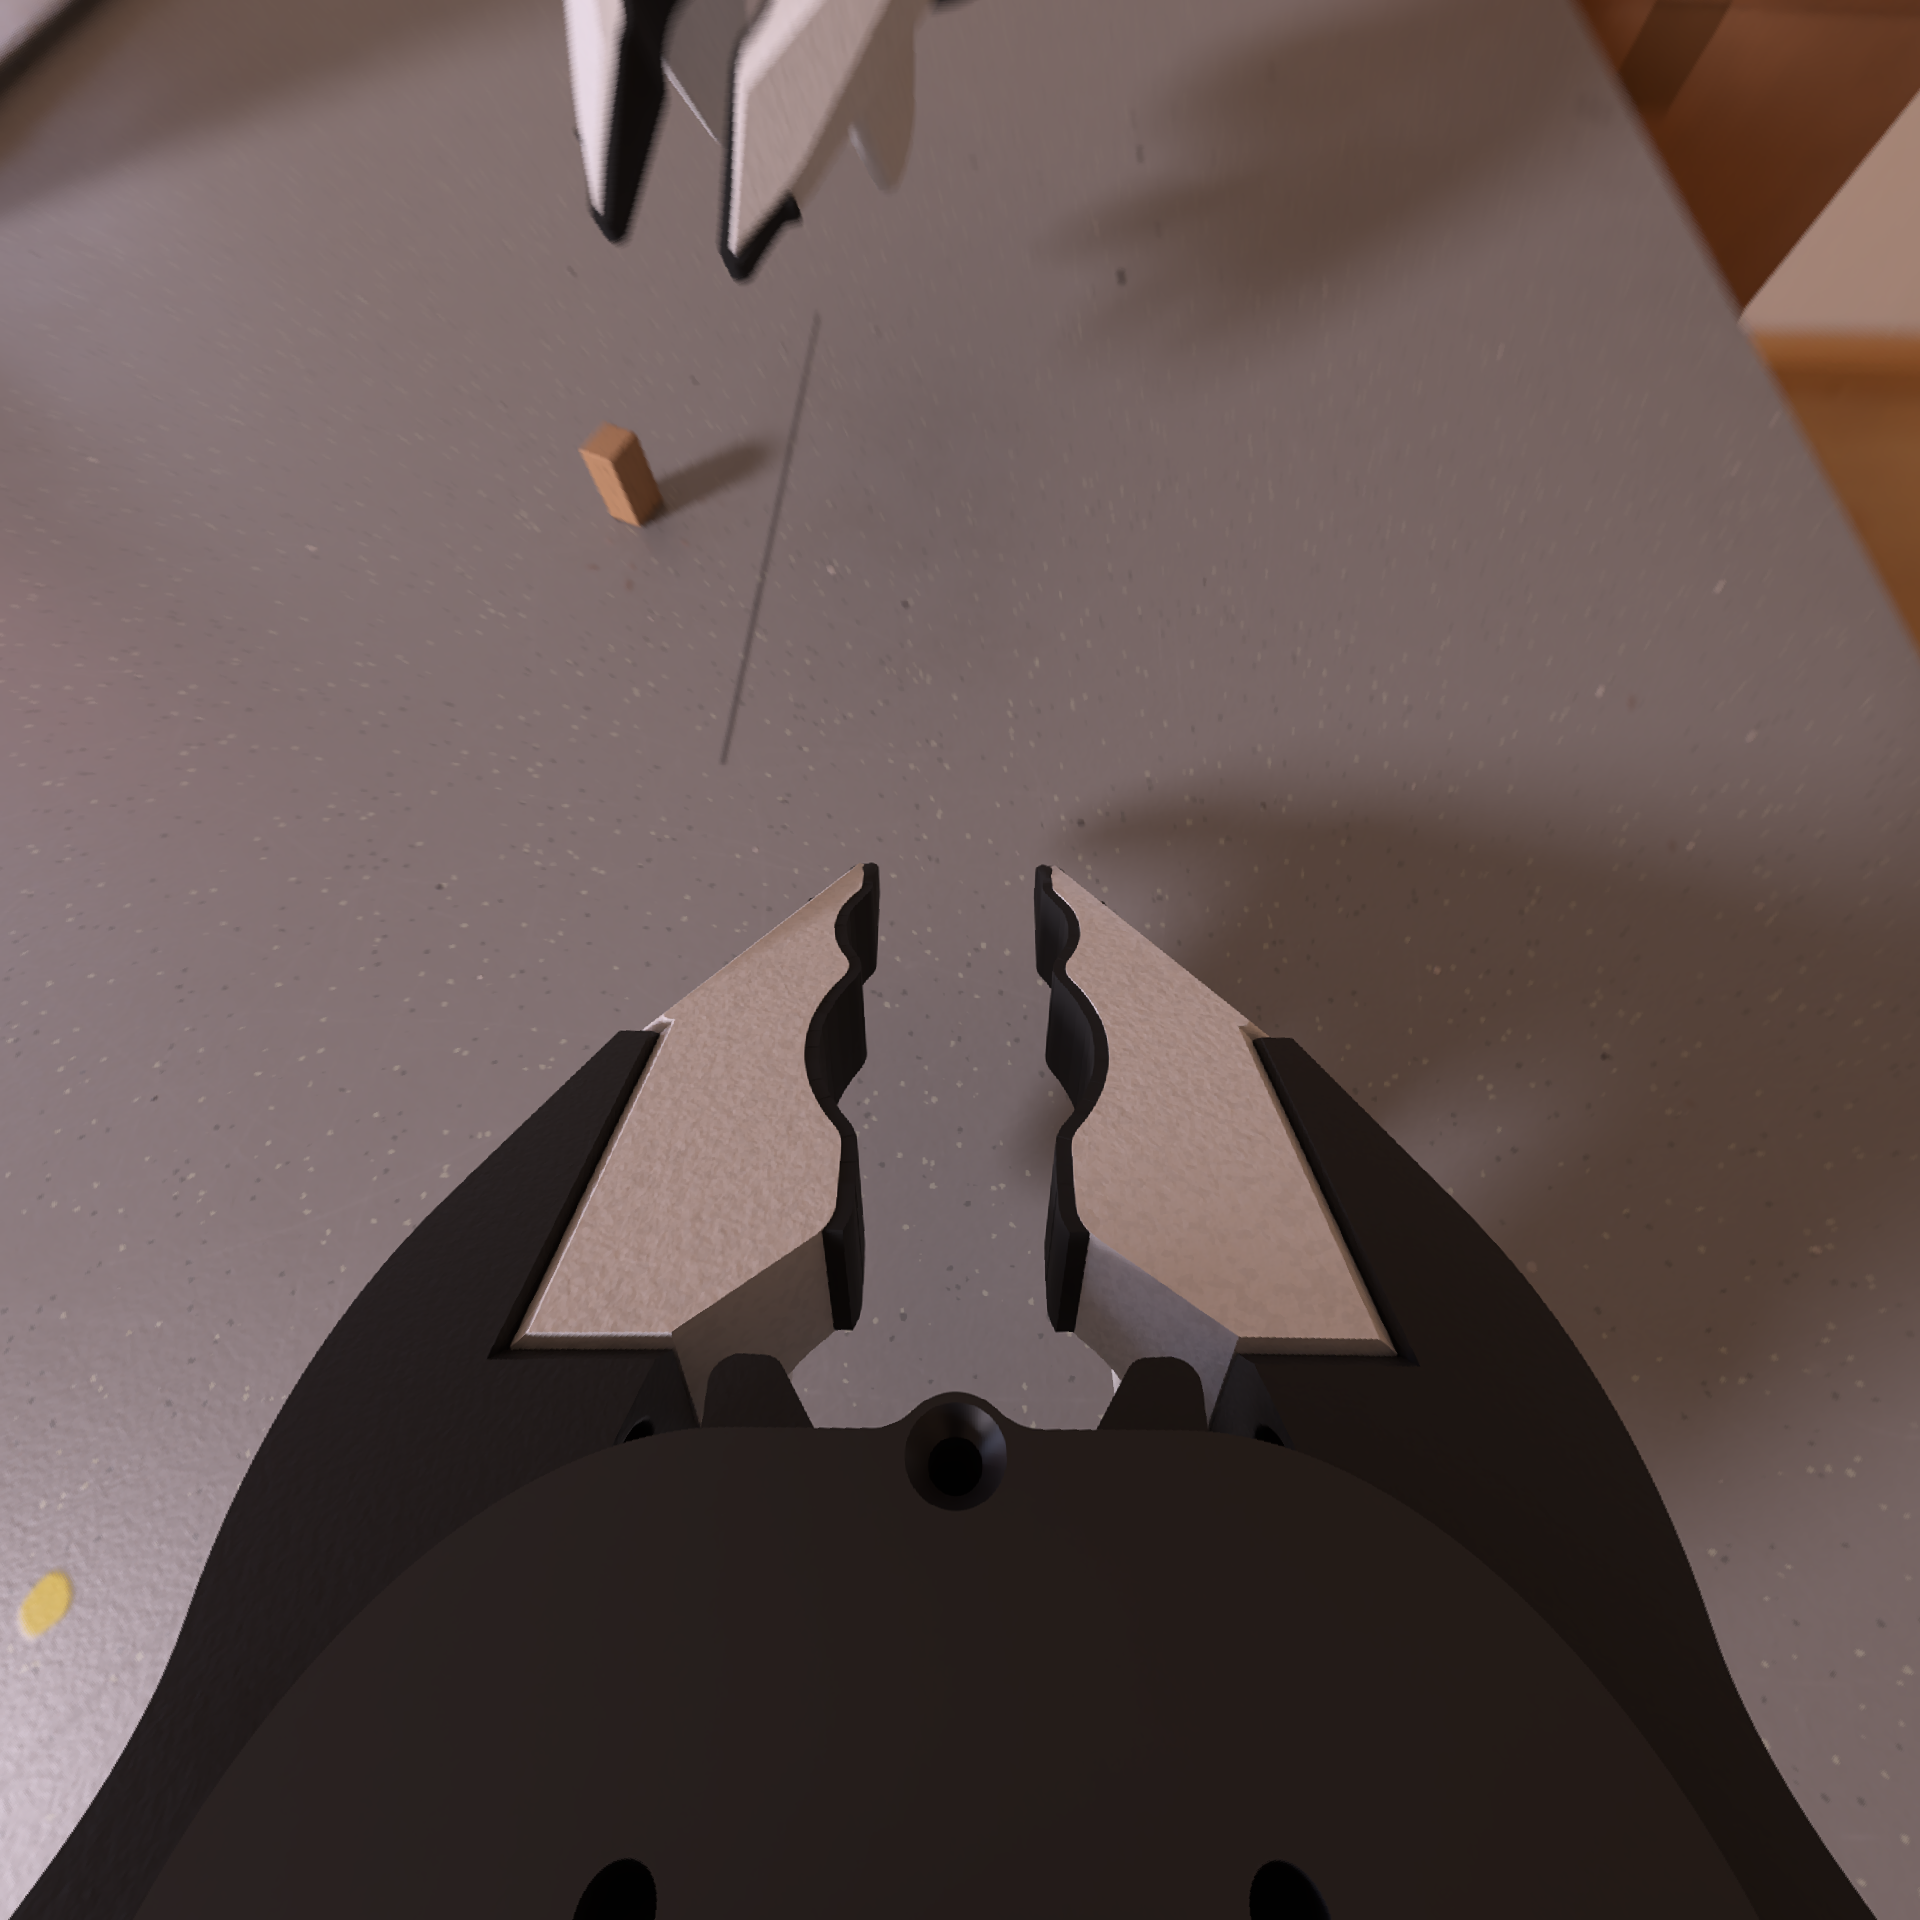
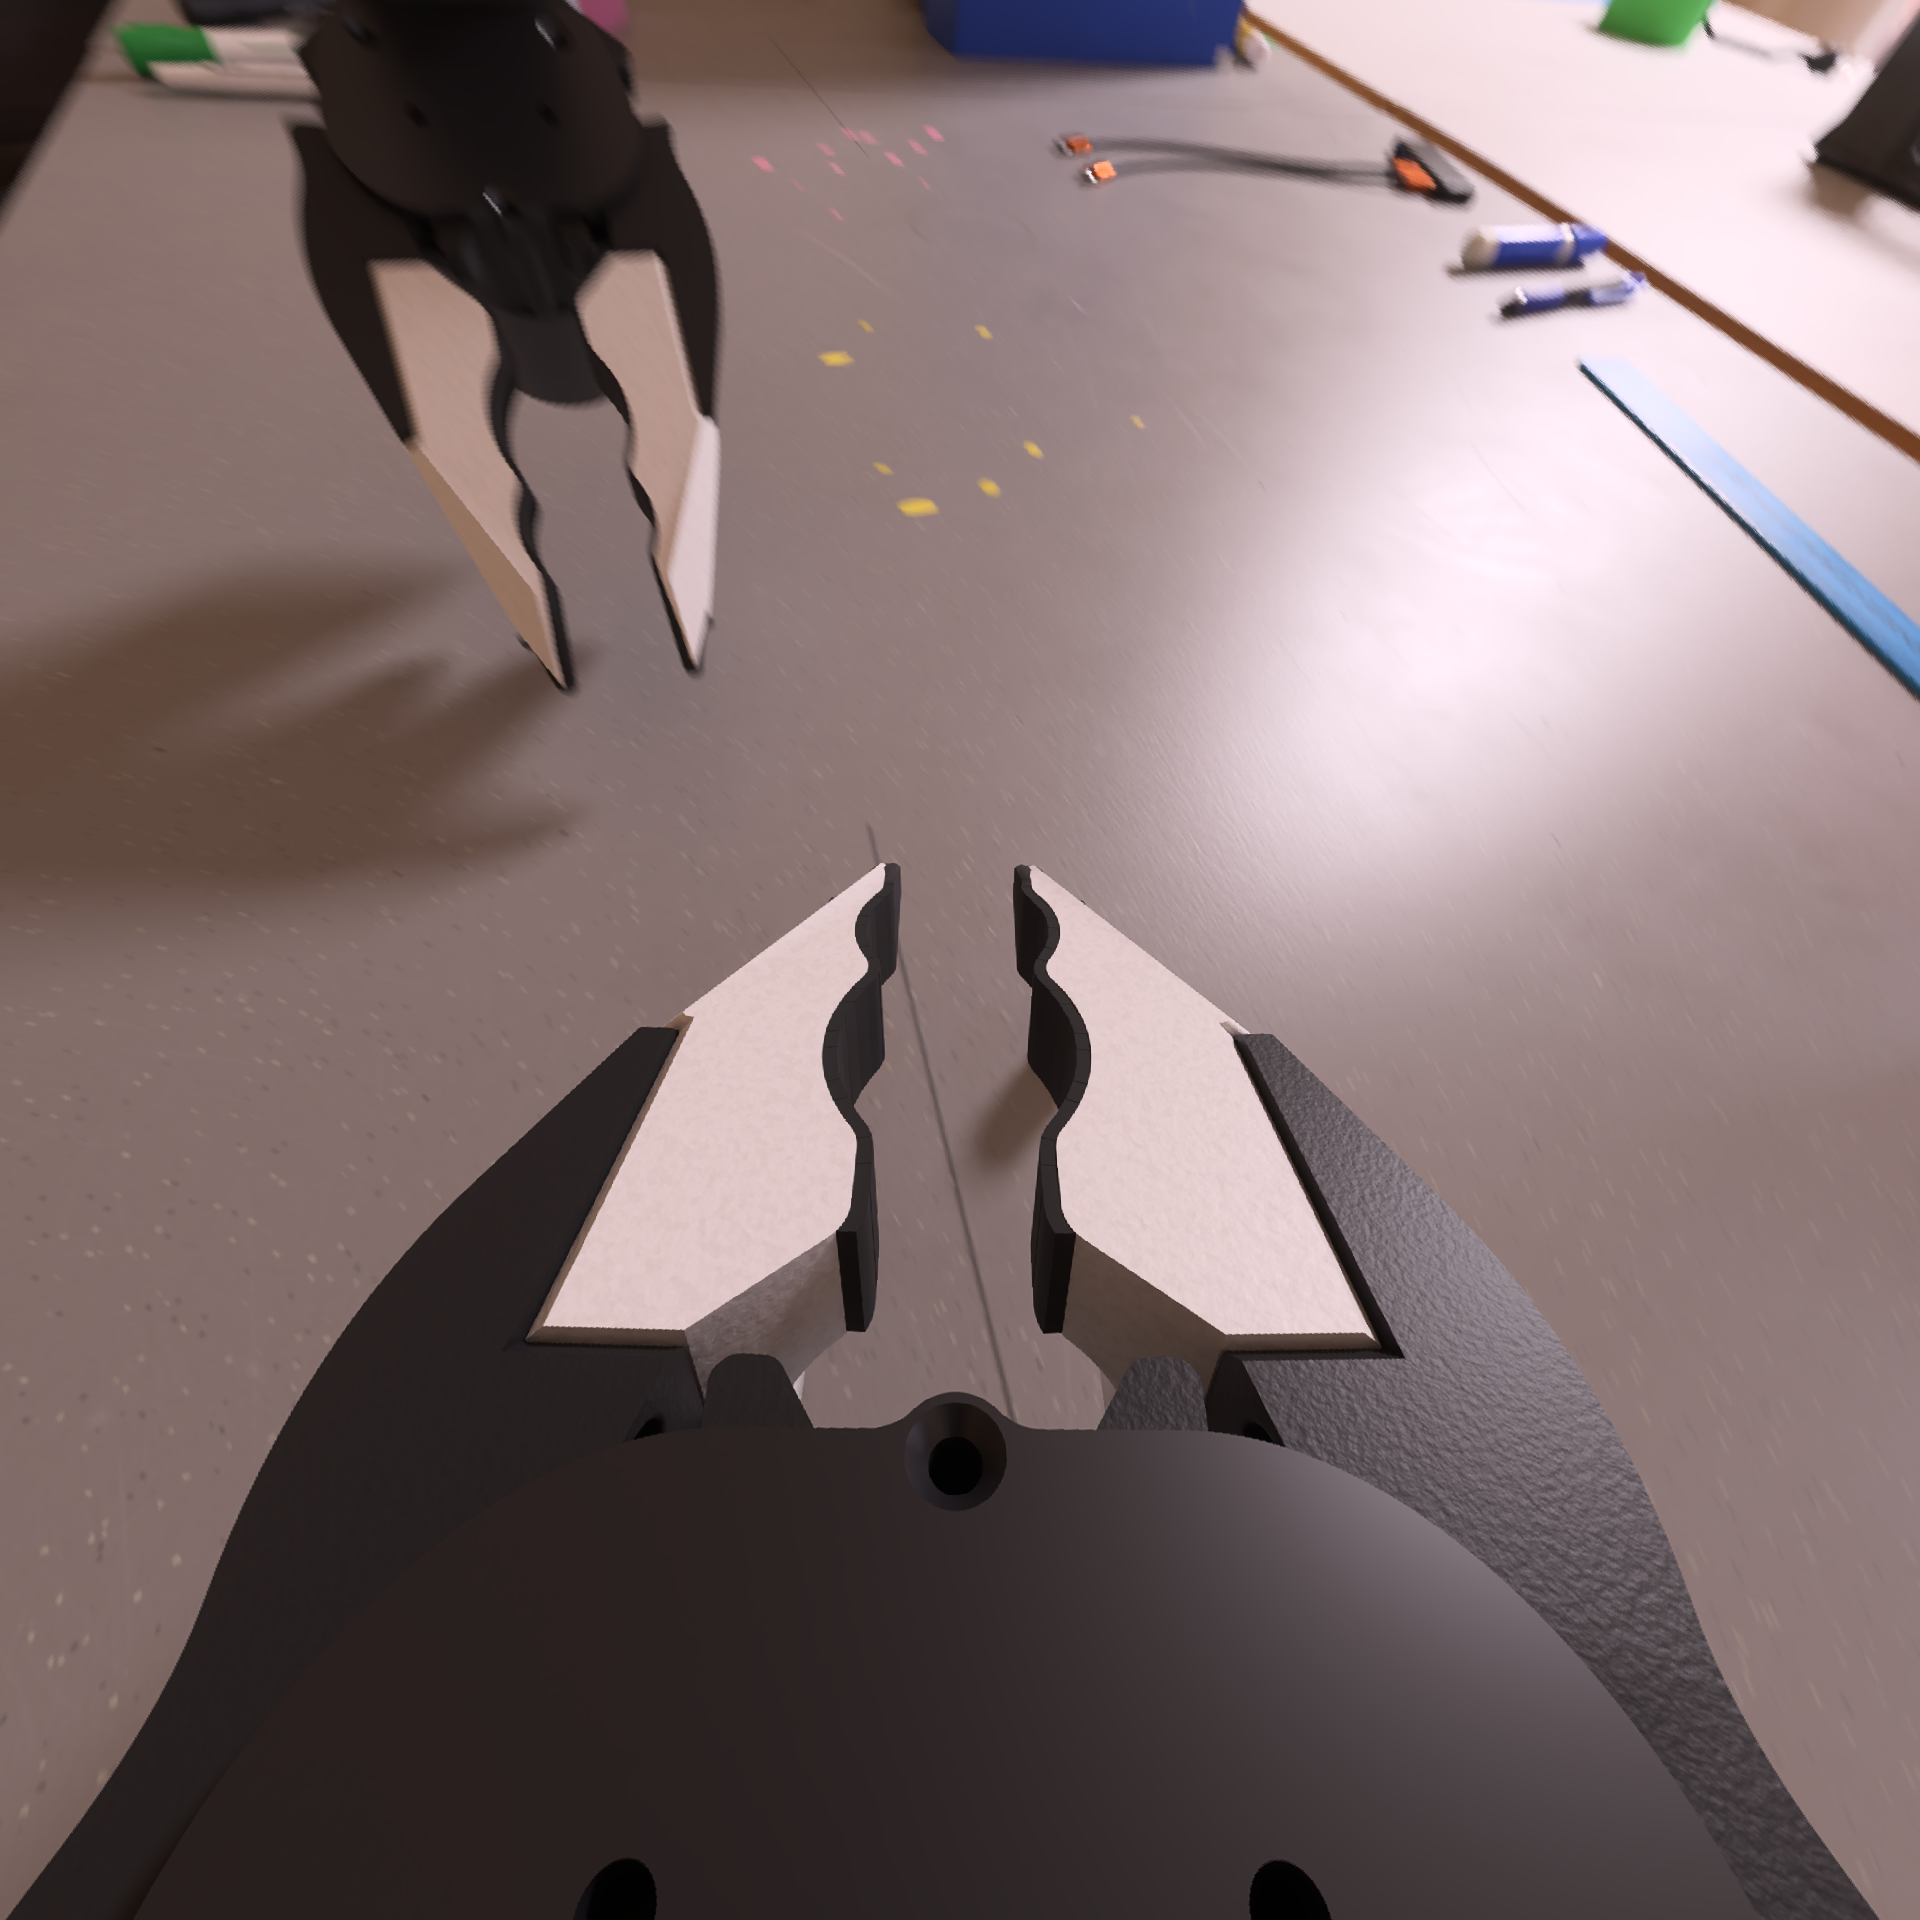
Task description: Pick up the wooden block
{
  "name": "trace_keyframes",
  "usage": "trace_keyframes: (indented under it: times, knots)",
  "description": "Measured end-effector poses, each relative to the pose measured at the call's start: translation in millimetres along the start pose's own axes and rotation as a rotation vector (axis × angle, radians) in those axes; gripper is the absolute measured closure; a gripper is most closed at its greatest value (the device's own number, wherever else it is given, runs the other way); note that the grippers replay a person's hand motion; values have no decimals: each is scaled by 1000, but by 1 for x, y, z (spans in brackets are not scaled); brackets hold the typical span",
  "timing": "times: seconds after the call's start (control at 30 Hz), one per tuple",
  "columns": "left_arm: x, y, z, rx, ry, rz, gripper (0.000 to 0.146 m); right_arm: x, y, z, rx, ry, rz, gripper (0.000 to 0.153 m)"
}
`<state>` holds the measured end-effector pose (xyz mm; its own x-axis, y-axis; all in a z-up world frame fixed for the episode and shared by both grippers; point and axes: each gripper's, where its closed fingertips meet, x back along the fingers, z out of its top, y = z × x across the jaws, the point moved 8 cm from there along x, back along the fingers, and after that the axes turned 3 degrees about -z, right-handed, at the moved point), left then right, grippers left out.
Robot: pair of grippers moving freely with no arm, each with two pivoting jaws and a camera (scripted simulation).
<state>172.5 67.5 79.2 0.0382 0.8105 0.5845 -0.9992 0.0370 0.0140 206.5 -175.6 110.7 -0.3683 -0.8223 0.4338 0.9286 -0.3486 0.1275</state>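
Observation:
A small wooden block (image 1: 621,474) stands upright on the grey table (image 1: 1351,623), far ahead and to the left in the left wrist view. My left gripper (image 1: 956,883) is open and empty, hovering well short of the block. It also shows in the right wrist view (image 2: 629,665), high at the left. My right gripper (image 2: 956,883) is open and empty above the table. It also shows in the left wrist view (image 1: 681,244), hanging above and beyond the block. The block is hidden in the right wrist view.
A thin dark seam line (image 1: 769,540) runs along the table right of the block. The table's right edge (image 1: 1704,260) drops off. The right wrist view shows a blue strip (image 2: 1756,530), blue pens (image 2: 1538,246), a cable (image 2: 1247,158), a blue box (image 2: 1081,26), yellow flecks (image 2: 920,507).

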Motion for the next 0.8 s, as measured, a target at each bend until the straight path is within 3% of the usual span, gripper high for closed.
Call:
trace_keyframes:
  times: [0.23, 0.53, 0.6, 0.8]
  knots:
    - [15, -16, 3, 89, 142, 85, 112, 0, 14, -34, -46, -210, -54, 129]
    - [13, -15, 4, 70, 132, 97, 114, -36, 24, -31, -46, -316, -116, 134]
    - [13, -14, 4, 67, 133, 96, 114, -38, 22, -31, 10, -364, -138, 143]
    - [14, -13, 4, 61, 136, 95, 115, -32, 21, -32, 8, -360, -142, 143]
